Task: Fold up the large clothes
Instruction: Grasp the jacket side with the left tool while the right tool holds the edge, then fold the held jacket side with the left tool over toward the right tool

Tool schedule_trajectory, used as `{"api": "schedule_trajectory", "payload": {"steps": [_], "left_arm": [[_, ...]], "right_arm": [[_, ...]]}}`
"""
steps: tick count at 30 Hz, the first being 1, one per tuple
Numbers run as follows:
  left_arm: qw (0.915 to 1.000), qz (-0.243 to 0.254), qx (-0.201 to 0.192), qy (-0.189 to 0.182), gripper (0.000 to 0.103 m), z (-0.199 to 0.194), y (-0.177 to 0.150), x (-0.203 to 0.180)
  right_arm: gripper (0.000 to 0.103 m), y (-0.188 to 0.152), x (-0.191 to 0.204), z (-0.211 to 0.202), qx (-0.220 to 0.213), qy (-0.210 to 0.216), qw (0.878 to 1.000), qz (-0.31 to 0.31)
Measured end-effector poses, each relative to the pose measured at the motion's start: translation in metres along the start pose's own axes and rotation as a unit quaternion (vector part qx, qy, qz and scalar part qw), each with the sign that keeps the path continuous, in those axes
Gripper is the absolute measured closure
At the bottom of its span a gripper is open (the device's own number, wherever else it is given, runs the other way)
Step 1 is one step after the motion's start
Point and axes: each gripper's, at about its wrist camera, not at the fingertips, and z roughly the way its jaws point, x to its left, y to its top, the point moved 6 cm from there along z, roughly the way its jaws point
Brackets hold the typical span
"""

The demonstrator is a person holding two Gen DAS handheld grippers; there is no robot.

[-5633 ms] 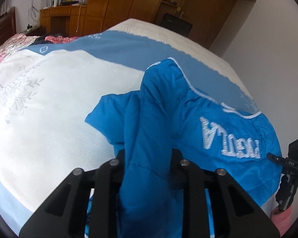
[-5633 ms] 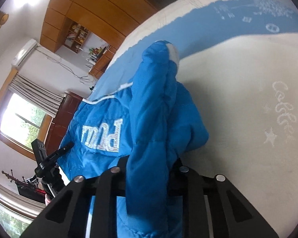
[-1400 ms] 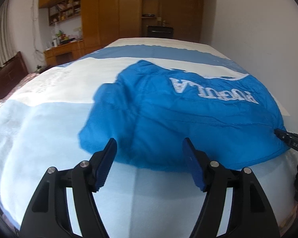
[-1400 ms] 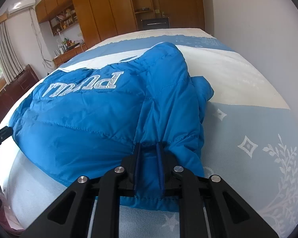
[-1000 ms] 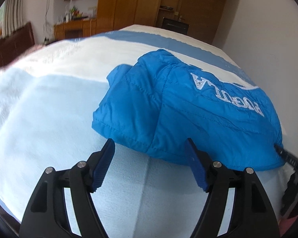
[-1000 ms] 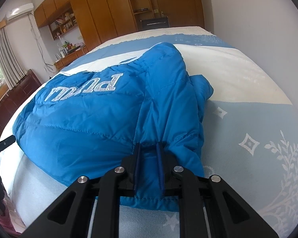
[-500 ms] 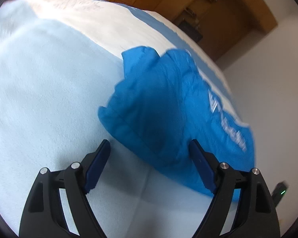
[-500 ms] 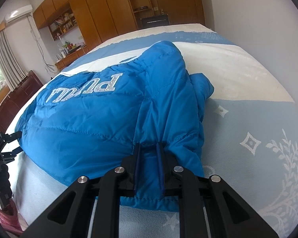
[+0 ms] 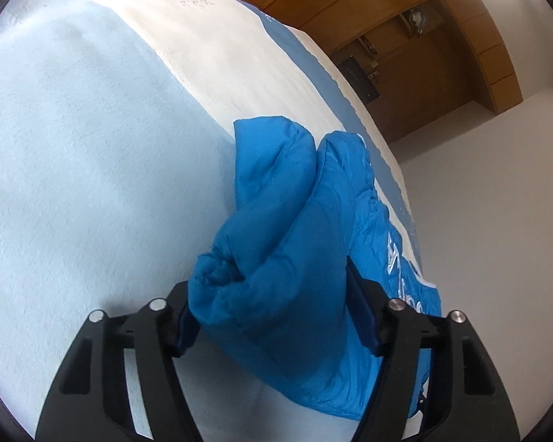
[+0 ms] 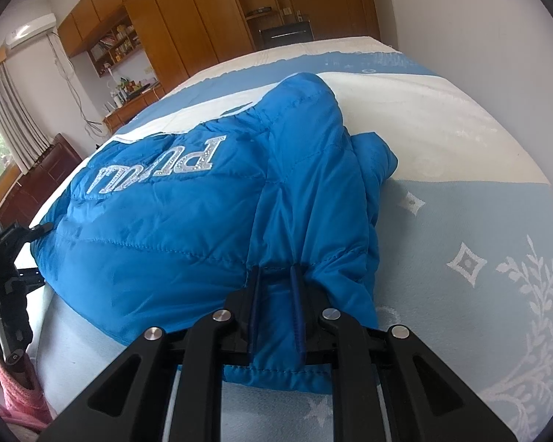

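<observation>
Both tongs are on the jacket right now. Our right tongs (image 10: 276, 287) are clamped tight on a pinch of the blue puffer jacket (image 10: 188, 228) at its near hem, on the jacket's right side from that view — the blue pads are squeezed close together with a thin fold of fabric running up between them. Our left tongs (image 9: 276, 294) are spread wide, and a fat bunched-up roll of the jacket (image 9: 287, 243) sits in the gap between the two fingers. The right-hand pad (image 9: 361, 313) is pressed against the fabric, but the other pad is mostly hidden behind the bulge, so we'd call it open around the bundle, not squeezing it yet.

The jacket itself lies on the bed (image 10: 461, 221), on a bedspread with pale blue, cream and darker blue bands and white leaf and diamond patterns. Silver lettering (image 10: 158, 173) across it reads upside down from the right wrist view. One puffy part sticks up toward the far end — could be a sleeve or the collar, we can't tell which.

In the right view, the left tool (image 10: 7, 258) shows at the jacket's far left edge. Wooden wardrobes (image 10: 188, 25) line the back wall, with a curtained window (image 10: 3, 125) off to the left.
</observation>
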Motion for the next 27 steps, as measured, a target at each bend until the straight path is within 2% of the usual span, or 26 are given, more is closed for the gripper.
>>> {"api": "schedule_trajectory", "payload": {"steps": [5, 12, 16, 21, 24, 27], "left_arm": [[0.9998, -0.005, 0.000, -0.019, 0.049, 0.001, 0.002, 0.005], [0.9986, 0.043, -0.008, 0.030, 0.057, -0.002, -0.001, 0.001], [0.9964, 0.071, -0.007, 0.046, 0.058, 0.001, -0.006, 0.000], [0.9968, 0.071, -0.001, 0.038, 0.058, 0.005, -0.002, 0.003], [0.9981, 0.057, 0.002, 0.023, 0.064, 0.005, 0.004, 0.003], [0.9968, 0.076, -0.011, 0.019, 0.072, -0.006, 0.004, -0.008]], "right_arm": [[0.089, 0.001, 0.001, 0.000, 0.007, 0.002, 1.000, 0.000], [0.089, 0.003, 0.000, 0.000, 0.014, 0.001, 1.000, 0.001], [0.090, 0.003, -0.001, 0.002, 0.015, 0.000, 1.000, -0.002], [0.090, 0.004, -0.002, 0.003, 0.015, -0.002, 1.000, -0.002], [0.090, 0.005, -0.002, 0.002, 0.016, -0.001, 1.000, 0.001], [0.090, 0.005, -0.003, 0.002, 0.018, -0.001, 1.000, 0.000]]}}
